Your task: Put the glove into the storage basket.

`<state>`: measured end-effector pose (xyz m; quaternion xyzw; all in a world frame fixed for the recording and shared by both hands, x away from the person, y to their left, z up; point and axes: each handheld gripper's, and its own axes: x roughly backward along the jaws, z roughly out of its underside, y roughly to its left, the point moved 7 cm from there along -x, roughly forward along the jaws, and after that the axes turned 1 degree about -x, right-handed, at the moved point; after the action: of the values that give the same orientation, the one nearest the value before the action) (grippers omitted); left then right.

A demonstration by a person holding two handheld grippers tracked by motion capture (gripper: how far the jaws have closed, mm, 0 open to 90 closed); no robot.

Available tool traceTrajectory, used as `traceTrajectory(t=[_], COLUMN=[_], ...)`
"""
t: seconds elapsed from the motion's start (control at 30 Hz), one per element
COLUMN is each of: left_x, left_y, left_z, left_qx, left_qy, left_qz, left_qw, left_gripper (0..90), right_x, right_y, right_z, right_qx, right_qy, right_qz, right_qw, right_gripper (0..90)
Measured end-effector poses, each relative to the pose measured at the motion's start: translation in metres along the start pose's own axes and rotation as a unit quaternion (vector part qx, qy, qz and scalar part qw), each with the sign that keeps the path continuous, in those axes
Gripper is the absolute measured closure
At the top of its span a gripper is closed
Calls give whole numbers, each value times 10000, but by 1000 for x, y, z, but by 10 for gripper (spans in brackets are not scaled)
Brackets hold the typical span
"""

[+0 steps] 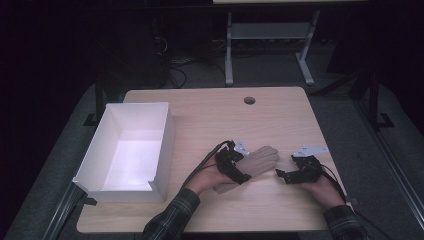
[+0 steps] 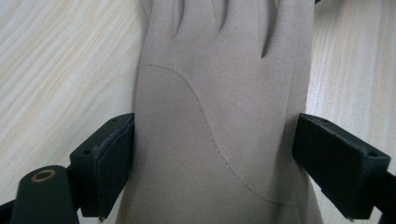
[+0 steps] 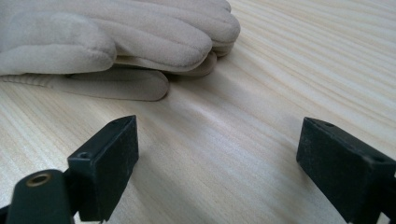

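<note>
Two grippers work a pale wooden table (image 1: 210,120) that takes up the middle of the high view. At its left edge stands a white open box (image 1: 131,150), with nothing visible inside. Right of the box, in the lower centre of that view, lie beige gloves (image 1: 260,161), apparently a pair stacked one on the other, fingers pointing right.

The left gripper (image 2: 210,158) straddles the glove palm, its jaws spread and set against either edge of the fabric; whether they yet pinch it I cannot tell. The right gripper (image 3: 219,158) rests low on the table with jaws wide apart and nothing between them, just short of the glove fingertips.

My guess is a grasp is being set up; next, the left jaws must close on the fabric, perhaps to carry it boxward.

No brand, label or writing is legible anywhere.
</note>
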<state>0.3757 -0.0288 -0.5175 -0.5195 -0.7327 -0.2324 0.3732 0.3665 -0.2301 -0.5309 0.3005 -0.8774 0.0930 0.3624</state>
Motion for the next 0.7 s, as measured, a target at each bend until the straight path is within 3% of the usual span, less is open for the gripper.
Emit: traceTrajectory(t=[0.1,0.13,0.17,0.27,0.5,0.57,0.7], left_x=[0,-1,0,0,6,7,7], left_y=[0,-1,0,-1,-7,-7,-6], left_z=[1,1,2,2,1,1,1], left_qx=[-5,76,-34,-44,44,242,359], left_qy=[14,-38,42,40,-16,-22,-45], left_qz=[-13,-17,-28,4,345,451,504], left_qw=[10000,10000,10000,10000,9994,9987,9981], left_gripper=[139,140,142,175,553,610,651], right_x=[0,0,0,0,0,0,0], right_y=[0,0,0,0,0,0,0], right_z=[0,0,0,0,0,0,0], right_qx=[0,-1,-1,1,5,3,4], right_qy=[2,1,2,0,6,7,7], right_qz=[0,0,1,1,7,8,8], right_qw=[10000,10000,10000,10000,10000,10000,10000], right_gripper=[124,124,124,125,125,125,125])
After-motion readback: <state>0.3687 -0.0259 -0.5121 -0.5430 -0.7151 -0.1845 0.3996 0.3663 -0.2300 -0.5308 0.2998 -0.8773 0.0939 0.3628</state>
